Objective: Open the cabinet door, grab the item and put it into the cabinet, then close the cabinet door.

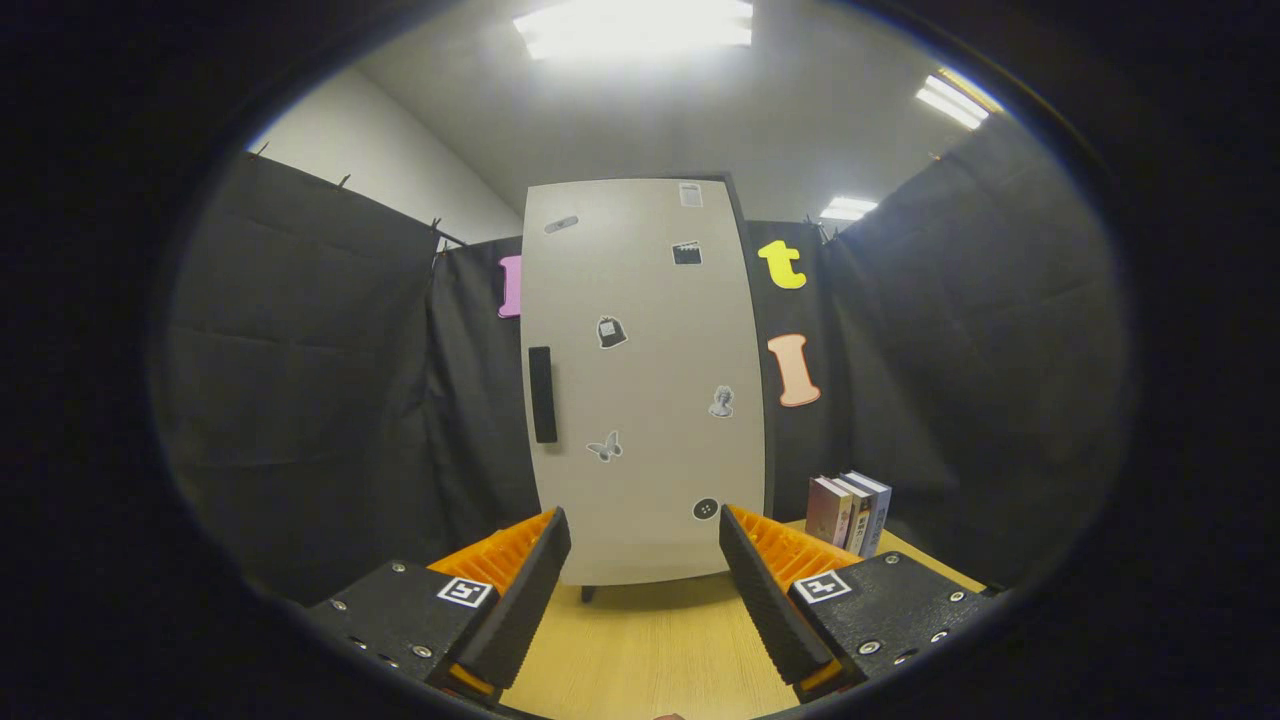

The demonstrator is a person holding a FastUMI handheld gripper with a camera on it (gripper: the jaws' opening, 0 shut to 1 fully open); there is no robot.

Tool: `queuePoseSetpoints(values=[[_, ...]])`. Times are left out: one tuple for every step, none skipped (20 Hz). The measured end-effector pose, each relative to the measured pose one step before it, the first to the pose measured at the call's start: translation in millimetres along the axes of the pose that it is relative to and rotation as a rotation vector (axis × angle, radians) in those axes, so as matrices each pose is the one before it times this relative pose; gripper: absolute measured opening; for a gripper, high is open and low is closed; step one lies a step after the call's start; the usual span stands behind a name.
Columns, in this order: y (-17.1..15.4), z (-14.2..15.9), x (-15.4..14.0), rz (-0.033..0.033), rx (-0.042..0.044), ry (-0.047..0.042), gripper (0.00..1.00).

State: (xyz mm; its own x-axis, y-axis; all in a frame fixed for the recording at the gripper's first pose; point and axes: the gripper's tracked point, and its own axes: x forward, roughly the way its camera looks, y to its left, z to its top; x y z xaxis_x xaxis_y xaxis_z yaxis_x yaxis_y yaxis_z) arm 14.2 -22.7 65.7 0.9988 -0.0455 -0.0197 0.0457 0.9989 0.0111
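Cabinet (645,380) stands upright on the wooden worktop (650,640), just beyond the fingers, long axis vertical, door (640,300) shut and facing the camera. Dark bar handle (541,394) runs vertically near the door's left edge. Small stickers dot the door; no print readable on them. Three books (848,512) stand upright right of the cabinet, spine text too small to read. Gripper (645,560) fingers spread wide, nothing between them.

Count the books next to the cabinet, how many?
3 books, standing upright together on the table, right of the closed cabinet, beyond the open gripper. More could hide behind.
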Motion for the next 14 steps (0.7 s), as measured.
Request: queuePoseSetpoints(values=[[0.14,0.05,-1.09,0.00185,0.00240,-0.00001,0.93],[0.90,0.77,-0.03,0.00278,0.00252,-0.00146,0.93],[0.46,1.20,-0.34,0.00065,0.00150,-0.00456,0.93],[0.26,0.76,-0.18,-0.00044,0.00026,0.00009,0.93],[0.19,-0.24,-0.23,0.00221,0.00112,-0.00067,0.93],[-0.54,0.95,-1.87,-0.00004,-0.00050,-0.00068,0.93],[-0.17,0.17,-1.86,-0.00038,-0.00078,-0.00027,0.93],[0.20,-0.05,-1.05,-0.00018,0.00014,0.00133,0.93],[0.61,-0.96,0.36,0.00180,0.00094,0.00259,0.93],[0.33,-0.46,0.89,0.00054,-0.00031,0.00231,0.93],[0.13,-0.08,1.16,0.00106,-0.00070,0.00128,0.93],[0.71,-1.02,-0.32,0.00129,-0.00119,0.00211,0.93],[0.26,-0.01,0.02,0.00128,0.00000,-0.00165,0.93],[0.61,0.42,0.44,0.00180,-0.00047,0.00234,0.93]])
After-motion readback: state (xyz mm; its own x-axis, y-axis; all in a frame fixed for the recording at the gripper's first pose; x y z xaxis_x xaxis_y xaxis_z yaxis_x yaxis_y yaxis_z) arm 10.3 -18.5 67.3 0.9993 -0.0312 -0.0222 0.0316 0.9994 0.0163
